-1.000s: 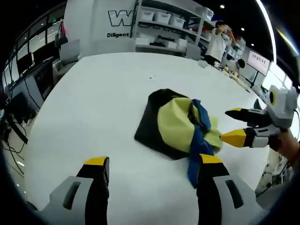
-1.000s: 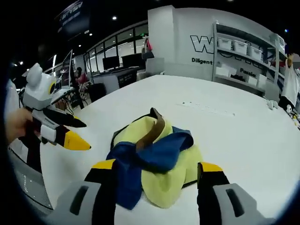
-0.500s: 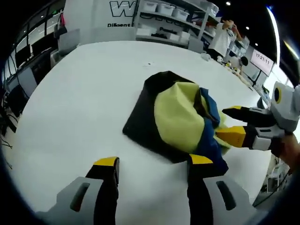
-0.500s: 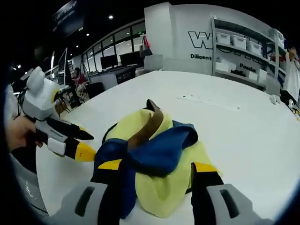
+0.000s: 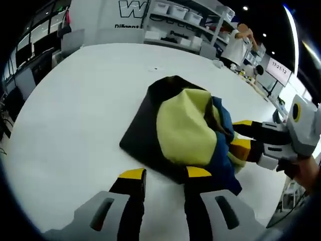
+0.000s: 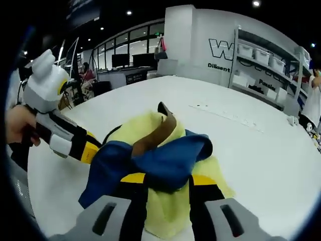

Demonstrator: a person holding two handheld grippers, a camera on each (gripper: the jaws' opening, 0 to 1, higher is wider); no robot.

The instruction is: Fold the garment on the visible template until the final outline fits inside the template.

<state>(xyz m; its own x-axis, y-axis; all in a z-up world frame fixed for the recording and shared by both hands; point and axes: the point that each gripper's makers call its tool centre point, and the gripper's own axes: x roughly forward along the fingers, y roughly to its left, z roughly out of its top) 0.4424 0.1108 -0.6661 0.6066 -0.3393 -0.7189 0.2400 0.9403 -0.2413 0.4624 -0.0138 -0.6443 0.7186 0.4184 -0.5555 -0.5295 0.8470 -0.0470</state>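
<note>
Left gripper (image 5: pixel 163 176), seen in the left gripper view, angled down toward the white worktop (image 5: pixel 75 100), its yellow-tipped fingers (image 5: pixel 132 174) drawn near together with a narrow gap between them; whether they pinch any cloth cannot be told. Just ahead of those fingers lies the black template (image 5: pixel 143 135), a dark sheet flat on the worktop, and on it the garment (image 5: pixel 188 130), a crumpled yellow-green piece with blue panels that spills over the template's edge on the side of the other gripper. The right gripper (image 5: pixel 241 135) enters from the right, held by a hand (image 5: pixel 306 168), its yellow-tipped fingers apart and touching the blue cloth. In the right gripper view the right gripper (image 6: pixel 161 179) has its fingers (image 6: pixel 203 181) close together at the near edge of the garment (image 6: pixel 165 165), with blue cloth lying over and between them; a firm clamp cannot be confirmed. A brown band (image 6: pixel 153 135) runs across the top of the heap. The left gripper (image 6: pixel 88 148) comes in from the left, held by a hand (image 6: pixel 17 128), its tip at the blue fabric. Beyond the worktop: white shelving with storage bins (image 6: pixel 261 65), a wall with lettering (image 6: pixel 223 50), and a person in a white shirt (image 5: pixel 235 42) standing at the far side.
</note>
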